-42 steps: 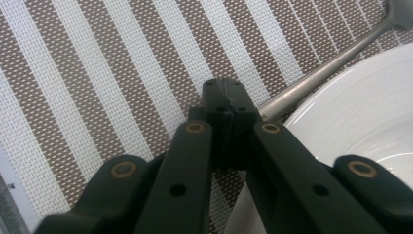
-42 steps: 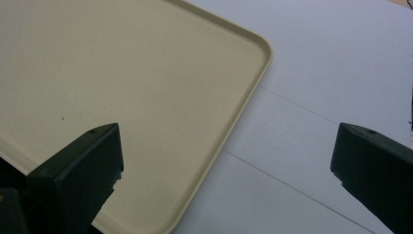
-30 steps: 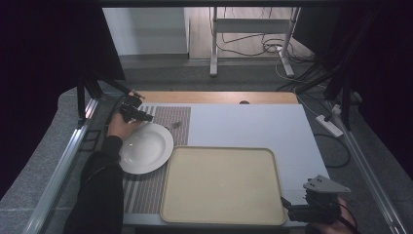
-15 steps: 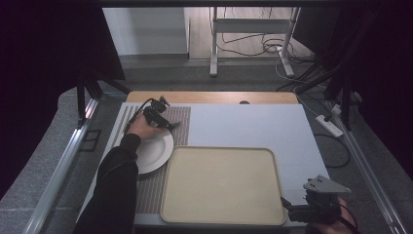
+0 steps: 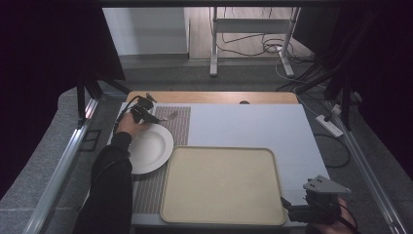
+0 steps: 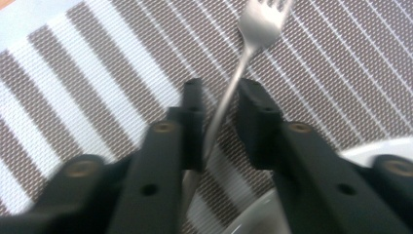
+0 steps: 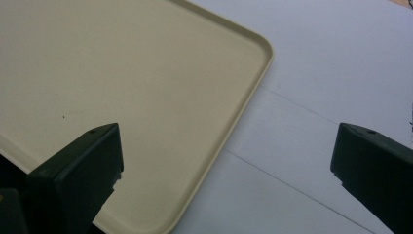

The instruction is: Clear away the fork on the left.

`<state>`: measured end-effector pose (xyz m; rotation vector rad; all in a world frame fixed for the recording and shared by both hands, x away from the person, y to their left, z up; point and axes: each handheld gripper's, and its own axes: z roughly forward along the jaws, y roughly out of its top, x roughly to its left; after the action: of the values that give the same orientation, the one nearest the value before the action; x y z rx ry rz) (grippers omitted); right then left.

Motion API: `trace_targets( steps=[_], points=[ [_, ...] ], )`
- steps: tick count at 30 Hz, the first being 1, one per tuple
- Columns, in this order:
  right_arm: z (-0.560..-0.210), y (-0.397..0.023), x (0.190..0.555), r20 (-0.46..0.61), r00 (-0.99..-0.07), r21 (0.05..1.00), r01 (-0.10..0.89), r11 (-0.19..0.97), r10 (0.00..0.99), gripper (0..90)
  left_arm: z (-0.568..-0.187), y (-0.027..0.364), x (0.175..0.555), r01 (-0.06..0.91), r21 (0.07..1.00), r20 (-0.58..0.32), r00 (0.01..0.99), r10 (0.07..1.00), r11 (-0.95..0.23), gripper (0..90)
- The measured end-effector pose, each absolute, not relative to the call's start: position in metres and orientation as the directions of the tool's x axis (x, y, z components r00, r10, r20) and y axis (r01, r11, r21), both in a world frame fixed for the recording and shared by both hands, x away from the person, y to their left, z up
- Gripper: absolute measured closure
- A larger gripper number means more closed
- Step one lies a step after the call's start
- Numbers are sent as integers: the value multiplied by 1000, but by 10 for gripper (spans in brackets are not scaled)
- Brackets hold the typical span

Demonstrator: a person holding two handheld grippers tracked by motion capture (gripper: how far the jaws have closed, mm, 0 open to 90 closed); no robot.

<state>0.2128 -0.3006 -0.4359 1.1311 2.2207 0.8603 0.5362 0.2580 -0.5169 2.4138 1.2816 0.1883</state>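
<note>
Your left gripper (image 6: 216,105) has its jaws parted around the fork (image 6: 233,80) handle, not clamped, so closing off-centre could skid it against the plate (image 5: 151,148); your right gripper (image 7: 226,168) hangs wide apart, holding nothing.

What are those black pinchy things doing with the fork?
A person holds tongs in each hand. The left tongs are over the striped placemat, with the fork handle between the two jaws, which do not look fully closed on it yet. A white plate sits beside them. The right tongs hang wide open at the corner of the empty beige tray.
</note>
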Motion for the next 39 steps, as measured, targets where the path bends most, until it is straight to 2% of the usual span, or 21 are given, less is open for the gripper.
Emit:
trace_targets(
  steps=[6, 18, 26, 39],
  points=[
    [-436, -302, 212, -143, -518, 731, 519, 443, 843, 0, -517, 263, 531, 740, 410, -51, 602, 797, -533, 847],
    [-435, -302, 212, -139, -512, 735, 521, 435, 848, 0, -498, 291, 520, 750, 424, 63, 535, 842, -508, 848],
    [-435, -302, 212, -146, -513, 733, 518, 441, 846, 0, -476, 308, 502, 748, 455, 4, 540, 842, -483, 847],
    [-436, -301, 212, -153, -517, 725, 520, 451, 842, 0, -464, 290, 464, 717, 468, -29, 597, 801, -517, 847]
  ],
)
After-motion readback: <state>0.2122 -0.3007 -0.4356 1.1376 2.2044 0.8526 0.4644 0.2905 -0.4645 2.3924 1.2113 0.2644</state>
